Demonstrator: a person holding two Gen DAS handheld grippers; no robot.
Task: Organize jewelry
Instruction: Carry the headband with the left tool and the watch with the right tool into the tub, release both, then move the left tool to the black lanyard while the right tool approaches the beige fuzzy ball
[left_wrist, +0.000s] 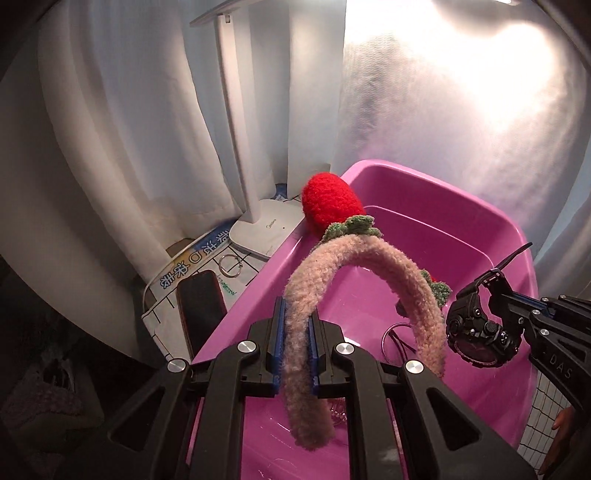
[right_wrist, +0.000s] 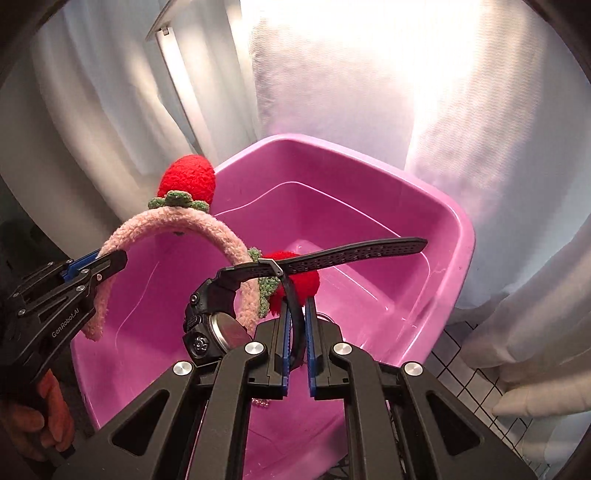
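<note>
While both pairs of tongs hang over it, the pink tub (left_wrist: 424, 206) takes up most of either view, its glossy floor nearly bare, which suggests it is the collecting place for the jewellery. It stands on the bench against pale curtains (left_wrist: 129, 110), with a white desk lamp (left_wrist: 258, 229) just beside its left rim and a dark phone (left_wrist: 201, 306) lying on printed paper nearby.

The fluffy pink headband (left_wrist: 369, 258) is the largest piece in hand. The left tongs (left_wrist: 297, 354) are closed on one leg of it, the blue pads pressing into the pile, so the arch stands up over the tub and the free leg hangs down inside the rim. That grip near one end keeps the knitted red strawberries (left_wrist: 328, 201), with their green leaf collars, clear of the pads. One berry sits atop the arch, the other lower on the far side.

The black watch (right_wrist: 214, 321) is smaller. The right tongs (right_wrist: 295, 332) are nipped shut on its strap close to the buckle loop, so the chunky case dangles left of the fingers, its back plate turned to the right wrist camera, and the long perforated strap end (right_wrist: 354, 253) sticks out level above the tub. Held so, each item looks ready to be let down into the tub.

On the tub floor lie a thin wire ring (left_wrist: 395, 336) and a small beaded piece, too hidden to identify.
</note>
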